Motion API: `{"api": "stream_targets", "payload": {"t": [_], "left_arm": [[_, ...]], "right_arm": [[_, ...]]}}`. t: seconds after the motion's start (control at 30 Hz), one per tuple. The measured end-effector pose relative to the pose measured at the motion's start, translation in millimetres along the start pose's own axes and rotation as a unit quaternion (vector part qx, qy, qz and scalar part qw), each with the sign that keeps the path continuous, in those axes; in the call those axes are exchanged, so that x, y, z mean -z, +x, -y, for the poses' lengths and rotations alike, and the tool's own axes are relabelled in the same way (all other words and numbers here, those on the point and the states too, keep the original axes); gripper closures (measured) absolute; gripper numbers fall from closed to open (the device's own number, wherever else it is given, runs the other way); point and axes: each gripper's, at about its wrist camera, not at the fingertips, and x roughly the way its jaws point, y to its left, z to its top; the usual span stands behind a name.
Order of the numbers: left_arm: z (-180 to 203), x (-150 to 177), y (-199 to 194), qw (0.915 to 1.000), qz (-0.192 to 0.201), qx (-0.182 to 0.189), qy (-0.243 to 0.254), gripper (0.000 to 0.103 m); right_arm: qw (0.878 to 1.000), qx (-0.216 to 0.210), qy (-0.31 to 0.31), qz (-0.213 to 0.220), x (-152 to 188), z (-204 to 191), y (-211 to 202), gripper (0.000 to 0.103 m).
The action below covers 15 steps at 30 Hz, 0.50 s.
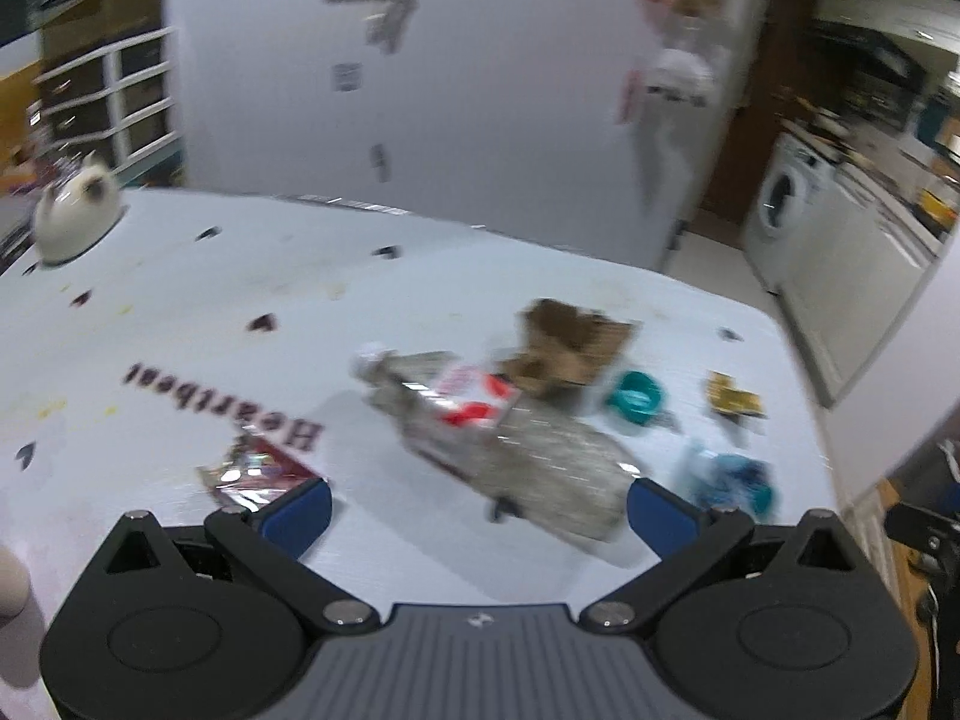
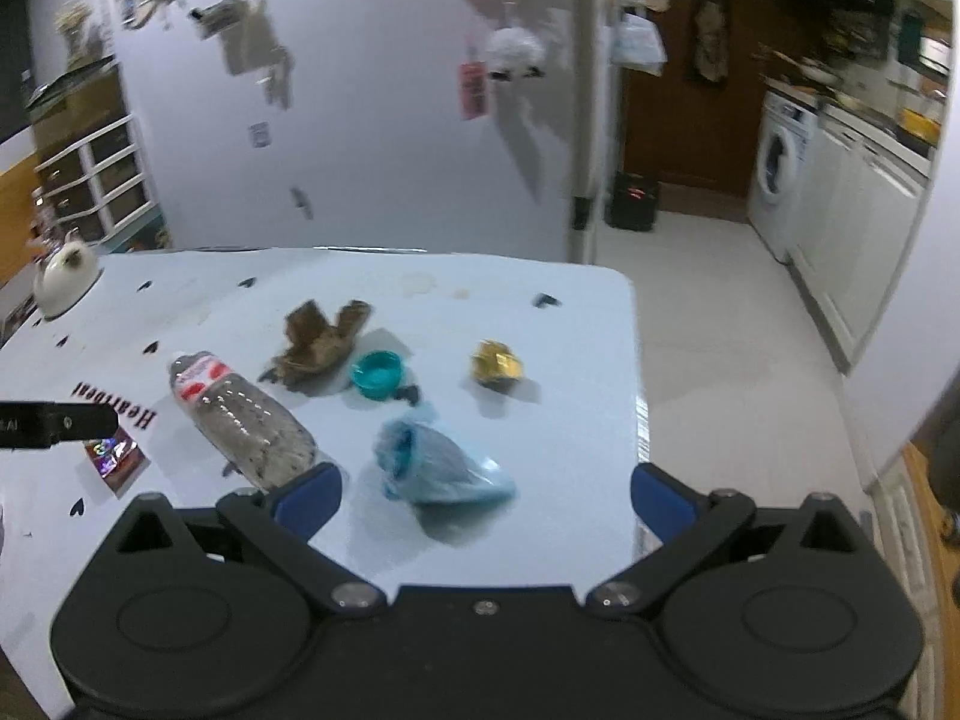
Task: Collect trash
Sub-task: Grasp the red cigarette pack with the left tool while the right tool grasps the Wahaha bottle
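Observation:
Trash lies on a white table [image 2: 180, 276]. A crushed plastic bottle [image 2: 240, 414] with a red and white label lies on its side; it also shows in the left wrist view [image 1: 510, 438]. Near it are torn brown cardboard [image 2: 318, 339], a teal cap [image 2: 376, 375], a gold wrapper [image 2: 497, 365], a crumpled blue plastic bag [image 2: 435, 468] and a shiny red wrapper [image 2: 114, 456]. My left gripper [image 1: 480, 507] is open above the bottle's near end. My right gripper [image 2: 486, 495] is open above the blue bag.
A white cat figurine [image 2: 63, 279] stands at the table's far left corner. The table's right edge [image 2: 636, 396] drops to a tiled floor. A washing machine [image 2: 780, 168] and white cabinets line the right wall. "Heartbeat" lettering [image 1: 222, 405] is printed on the table.

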Motion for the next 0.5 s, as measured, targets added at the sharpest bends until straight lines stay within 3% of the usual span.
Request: {"api": "stream_targets", "payload": {"t": [0.2,0.5], "left_arm": [[-45.5,-6.6,33.1,0.9967,-0.021,-0.039,-0.067,0.0],[-95.3,1.4,71.2,0.9809,-0.045,-0.058,-0.18,0.0]], "right_arm": [[0.998,-0.04,-0.038,-0.005,-17.2,-29.4,43.0,0.0],[0.982,-0.142,-0.117,-0.04,-43.6,-79.8,106.8,0.0]]}}
